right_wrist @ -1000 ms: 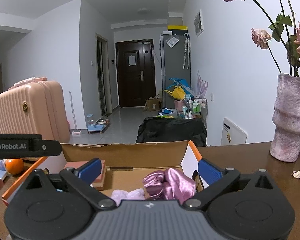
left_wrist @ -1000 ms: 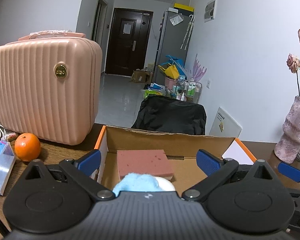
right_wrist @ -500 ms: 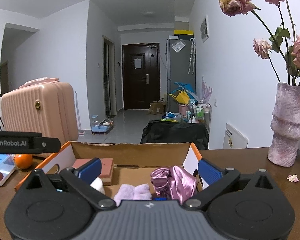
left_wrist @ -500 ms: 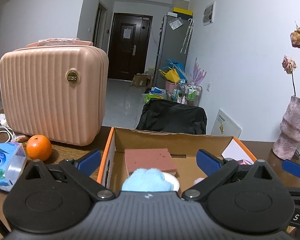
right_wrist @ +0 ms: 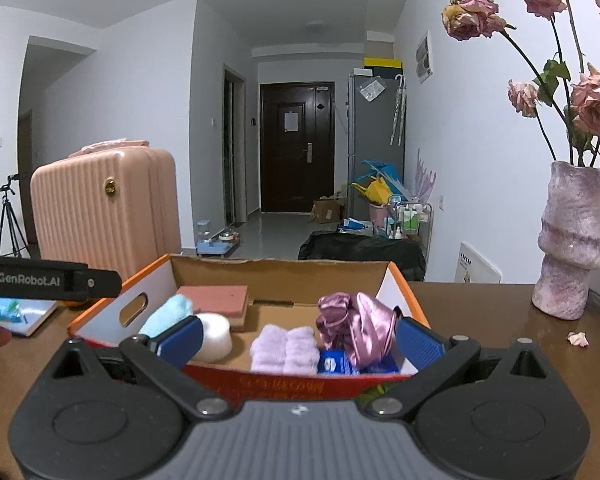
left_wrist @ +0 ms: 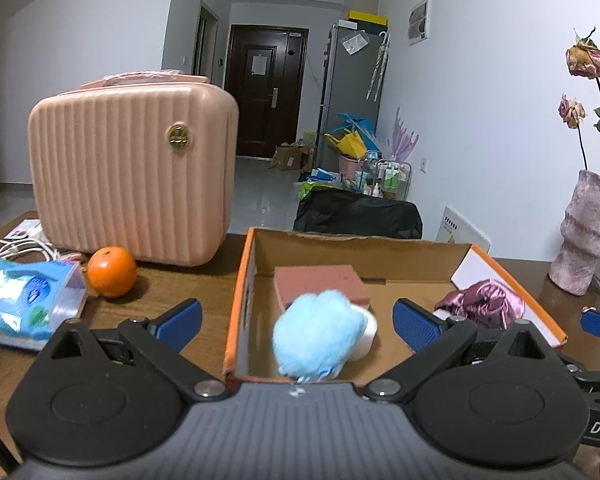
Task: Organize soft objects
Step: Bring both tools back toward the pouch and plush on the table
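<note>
both the left gripper [left_wrist: 298,322] and right gripper [right_wrist: 298,338] hold their fingers apart before the cardboard box [right_wrist: 276,276]; inside it sit a blue fluffy ball [left_wrist: 318,336] and purple satin cloth [right_wrist: 358,326].

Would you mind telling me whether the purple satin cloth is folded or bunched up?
Bunched up: the purple satin cloth sits crumpled in the cardboard box, beside the folded lilac towel.

The brown wooden table [left_wrist: 172,292] carries an open cardboard box [right_wrist: 152,280], a pink ribbed case [left_wrist: 132,172] with an orange [left_wrist: 111,271] in front of it, a blue tissue pack [left_wrist: 20,300] beside white cables [left_wrist: 16,246], and a pink vase [right_wrist: 576,244] near fallen petals [right_wrist: 577,338].
</note>
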Tool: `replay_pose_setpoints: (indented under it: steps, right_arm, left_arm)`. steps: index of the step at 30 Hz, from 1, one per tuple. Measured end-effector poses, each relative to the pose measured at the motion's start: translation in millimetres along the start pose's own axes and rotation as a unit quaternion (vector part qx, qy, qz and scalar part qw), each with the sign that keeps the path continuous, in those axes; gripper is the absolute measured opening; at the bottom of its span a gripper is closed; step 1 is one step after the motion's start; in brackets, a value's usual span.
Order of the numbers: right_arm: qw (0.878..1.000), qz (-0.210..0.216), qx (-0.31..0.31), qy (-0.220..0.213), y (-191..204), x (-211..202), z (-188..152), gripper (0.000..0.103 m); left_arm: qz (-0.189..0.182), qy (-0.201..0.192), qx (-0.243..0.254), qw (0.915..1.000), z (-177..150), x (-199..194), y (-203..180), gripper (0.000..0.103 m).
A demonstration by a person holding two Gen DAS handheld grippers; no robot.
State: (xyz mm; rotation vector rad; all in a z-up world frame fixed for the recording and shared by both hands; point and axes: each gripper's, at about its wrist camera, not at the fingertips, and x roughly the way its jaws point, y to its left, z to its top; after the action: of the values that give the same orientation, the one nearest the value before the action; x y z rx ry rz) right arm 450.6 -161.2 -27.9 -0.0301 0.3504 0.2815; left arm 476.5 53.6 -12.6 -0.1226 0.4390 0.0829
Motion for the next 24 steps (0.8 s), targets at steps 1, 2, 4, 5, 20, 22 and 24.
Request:
replay_pose_setpoints:
  steps: [1,2,4,5,20,22,24]
  right_arm:
    - [1.000,0.001,-0.002,0.001,1,-4,-2,0.103]
    - [1.000,0.002,-0.003,0.002,2,-6,-4,0.103]
    - [1.000,0.004,-0.004,0.002,3,-12,-7,0.103]
    - [1.000,0.005,-0.004,0.003,4,-16,-9,0.103]
    - [1.000,0.006,-0.009,0.020,8,-62,-38,0.103]
    - [1.000,0.008,-0.008,0.021,9,-68,-41,0.103]
    - [1.000,0.008,-0.009,0.021,11,-75,-44,0.103]
  left_arm:
    - [0.002,0.001,0.000,1.0000,-1,-2,2,0.103]
    - [0.003,0.001,0.000,1.0000,-3,-5,3,0.103]
    - [0.007,0.003,-0.002,1.0000,-8,-12,6,0.103]
    - [0.008,0.004,-0.002,1.0000,-10,-15,8,0.103]
    - [0.012,0.016,-0.001,0.9998,-38,-60,19,0.103]
    - [0.012,0.017,0.001,0.9998,-42,-65,18,0.103]
    - [0.012,0.019,0.003,0.9998,-46,-72,18,0.103]
